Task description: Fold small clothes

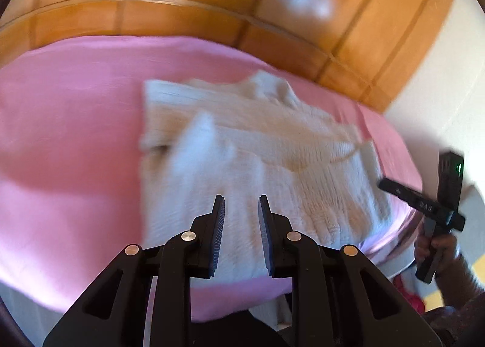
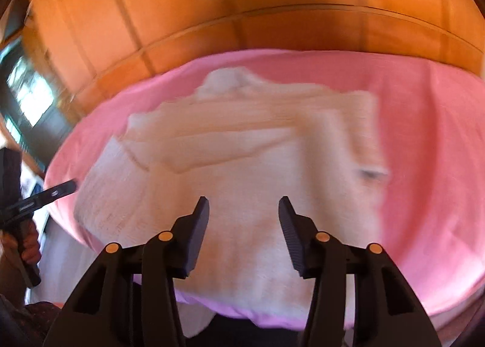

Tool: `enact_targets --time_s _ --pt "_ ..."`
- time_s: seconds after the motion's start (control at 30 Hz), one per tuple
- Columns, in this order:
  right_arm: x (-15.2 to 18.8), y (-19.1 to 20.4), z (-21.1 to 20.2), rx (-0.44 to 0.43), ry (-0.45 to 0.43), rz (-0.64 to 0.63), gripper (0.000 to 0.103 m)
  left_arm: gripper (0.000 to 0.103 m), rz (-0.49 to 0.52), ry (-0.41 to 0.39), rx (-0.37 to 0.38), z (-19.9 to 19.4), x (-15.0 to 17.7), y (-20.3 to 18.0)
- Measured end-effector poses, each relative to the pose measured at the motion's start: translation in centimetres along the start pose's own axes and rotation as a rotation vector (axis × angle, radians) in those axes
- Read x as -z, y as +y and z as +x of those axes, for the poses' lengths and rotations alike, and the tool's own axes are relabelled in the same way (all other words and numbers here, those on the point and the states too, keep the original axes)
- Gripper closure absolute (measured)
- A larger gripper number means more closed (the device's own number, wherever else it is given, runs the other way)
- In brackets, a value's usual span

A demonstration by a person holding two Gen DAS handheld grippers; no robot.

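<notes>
A cream knitted sweater [image 1: 272, 146] lies on a pink sheet [image 1: 75, 140], its sleeves folded across the body. It also shows in the right wrist view [image 2: 257, 171], blurred by motion. My left gripper [image 1: 241, 200] is open and empty, held above the sweater's near hem. My right gripper [image 2: 244, 201] is open wider and empty, above the sweater's lower middle. The right gripper also shows from the side at the right edge of the left wrist view [image 1: 424, 204]. The left gripper's side shows at the left edge of the right wrist view [image 2: 45, 195].
A wooden headboard [image 1: 212, 19] runs behind the bed [image 2: 439, 149]. A white wall [image 1: 439, 89] stands at the right. The sheet's near edge [image 1: 242, 295] drops off below the grippers. A window [image 2: 30, 95] shows at the far left.
</notes>
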State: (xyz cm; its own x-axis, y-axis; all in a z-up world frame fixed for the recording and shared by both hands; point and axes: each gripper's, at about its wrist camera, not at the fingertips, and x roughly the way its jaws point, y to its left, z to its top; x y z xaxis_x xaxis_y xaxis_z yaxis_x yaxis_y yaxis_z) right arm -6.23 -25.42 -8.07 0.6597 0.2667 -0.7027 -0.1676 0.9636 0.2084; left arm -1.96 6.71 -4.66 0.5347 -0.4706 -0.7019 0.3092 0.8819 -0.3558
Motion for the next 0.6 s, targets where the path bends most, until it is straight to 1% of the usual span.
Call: enact_targets --time_s 0.03,0.07,0.1,0.13,0.17,0.2,0.23,0.27,0.3,0.33,0.4,0.5,0.57,0.6 --pt "-0.3 1.1 1.2 0.004 0.008 -0.036 0.058 0.07 0.039 0.031 -0.006 2.0 -0.3 -0.9" --pt "-0.6 1.7 2.4 0.003 0.021 -0.046 0.058 0.062 0.051 0.055 0.0 3.3 -0.3 -1.2" --pt "-0.7 1.8 3.3 -0.001 0.033 -0.044 0.059 0.048 0.047 0.075 0.001 4.8 -0.4 -1.4" --pt "-0.9 2.1 4.7 0.0 0.053 -0.04 0.061 0.045 0.041 0.085 0.004 5.5 -0.3 -1.3" --pt "-1.1 2.2 5.6 0.009 0.066 -0.044 0.067 0.045 0.039 0.099 0.006 6.4 -0.1 -1.1" --pt "-1.1 2.3 6.2 0.018 0.078 -0.05 0.075 0.045 0.042 0.112 -0.002 7.2 -0.1 -1.1" --pt "-0.9 2.4 6.8 0.025 0.094 -0.066 0.079 0.049 0.057 0.114 -0.016 7.9 -0.1 -1.2" --pt "-0.7 2.4 7.0 0.029 0.093 -0.082 0.088 0.058 0.085 0.106 -0.025 8.1 -0.1 -1.5" --pt "-0.6 2.3 6.8 0.03 0.087 -0.087 0.096 0.084 0.113 0.102 -0.039 8.2 -0.1 -1.9" --pt "-0.6 2.2 6.5 0.027 0.084 -0.08 0.097 0.098 0.122 0.098 -0.049 7.9 -0.1 -1.7" --pt "-0.6 2.0 5.8 0.031 0.068 -0.07 0.098 0.099 0.105 0.055 -0.04 6.9 -0.2 -1.2" --pt "-1.2 2.3 4.0 0.029 0.018 -0.071 0.099 0.099 0.083 -0.022 -0.038 5.0 -0.9 -0.9" --pt "-2.2 2.4 2.5 0.018 -0.035 -0.063 0.099 0.099 0.06 -0.074 -0.015 3.6 -1.5 -0.6" --pt "-2.7 2.6 2.0 0.022 -0.063 -0.062 0.099 0.099 0.054 -0.107 -0.018 3.0 -1.9 -0.5"
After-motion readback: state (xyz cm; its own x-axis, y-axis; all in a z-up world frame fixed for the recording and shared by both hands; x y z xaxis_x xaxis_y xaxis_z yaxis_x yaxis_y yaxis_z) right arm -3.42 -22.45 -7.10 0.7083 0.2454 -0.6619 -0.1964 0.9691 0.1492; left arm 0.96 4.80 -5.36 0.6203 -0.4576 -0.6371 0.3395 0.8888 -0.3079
